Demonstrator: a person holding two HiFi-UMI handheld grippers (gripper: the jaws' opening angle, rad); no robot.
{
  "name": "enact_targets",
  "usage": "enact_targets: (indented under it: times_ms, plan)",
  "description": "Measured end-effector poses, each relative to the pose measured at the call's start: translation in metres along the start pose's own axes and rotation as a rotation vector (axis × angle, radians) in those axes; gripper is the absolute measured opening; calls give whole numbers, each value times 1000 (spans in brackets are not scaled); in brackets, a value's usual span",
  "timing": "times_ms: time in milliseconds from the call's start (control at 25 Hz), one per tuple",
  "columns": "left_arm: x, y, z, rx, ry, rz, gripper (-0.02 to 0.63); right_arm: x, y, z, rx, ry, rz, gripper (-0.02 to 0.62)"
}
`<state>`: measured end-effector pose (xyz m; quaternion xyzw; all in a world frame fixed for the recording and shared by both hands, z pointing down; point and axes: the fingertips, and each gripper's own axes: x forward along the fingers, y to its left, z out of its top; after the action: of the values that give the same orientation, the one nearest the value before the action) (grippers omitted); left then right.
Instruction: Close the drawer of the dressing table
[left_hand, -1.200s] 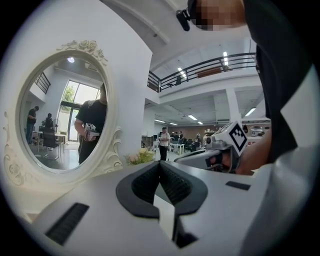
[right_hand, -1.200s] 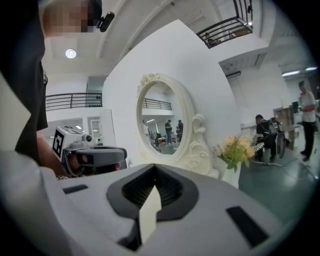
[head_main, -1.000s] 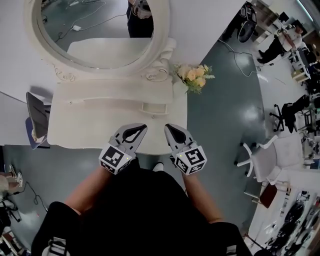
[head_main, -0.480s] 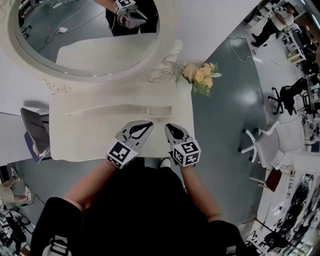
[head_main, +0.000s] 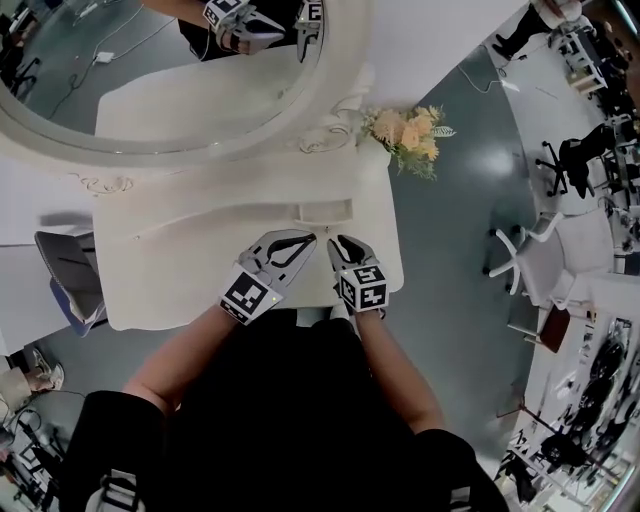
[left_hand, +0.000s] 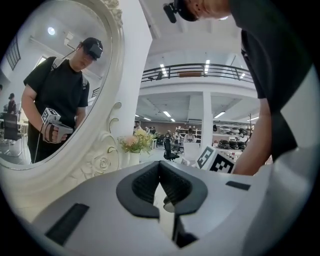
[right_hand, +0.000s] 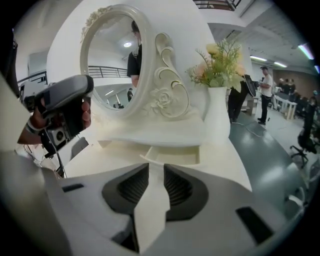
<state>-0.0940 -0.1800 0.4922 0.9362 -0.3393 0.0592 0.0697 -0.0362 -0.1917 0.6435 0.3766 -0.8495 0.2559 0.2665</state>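
Cream drawer (right_hand: 172, 152) ajar, outside left gripper view

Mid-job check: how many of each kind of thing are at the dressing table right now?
Mirror: 1
Open drawer: 1
Vase of flowers: 1
Tools: 2, the left tool and the right tool, whose jaws have just been opening with nothing between them
Total: 5

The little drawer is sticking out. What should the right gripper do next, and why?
Probably ease the right gripper forward until it touches the front of the drawer. The drawer stands open, straight ahead of this gripper and apart from it. Its jaws have just been opening, with nothing between them.
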Motion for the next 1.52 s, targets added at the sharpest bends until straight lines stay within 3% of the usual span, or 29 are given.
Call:
enact_targets:
  times_ms: [640, 1160, 1360, 1520]
  plan:
    - [11, 22, -23, -13, -2, -25, -6, 48, -19, -29, 102, 60, -145, 175]
    - [6, 34, -37, -41, 29, -28, -6, 73, -31, -48, 179, 97, -193, 172]
    - [3, 37, -41, -32, 40, -28, -6, 74, -31, -45, 170, 96, -201, 103]
    - [2, 37, -40, -38, 40, -24, -6, 74, -31, -46, 176, 104, -199, 97]
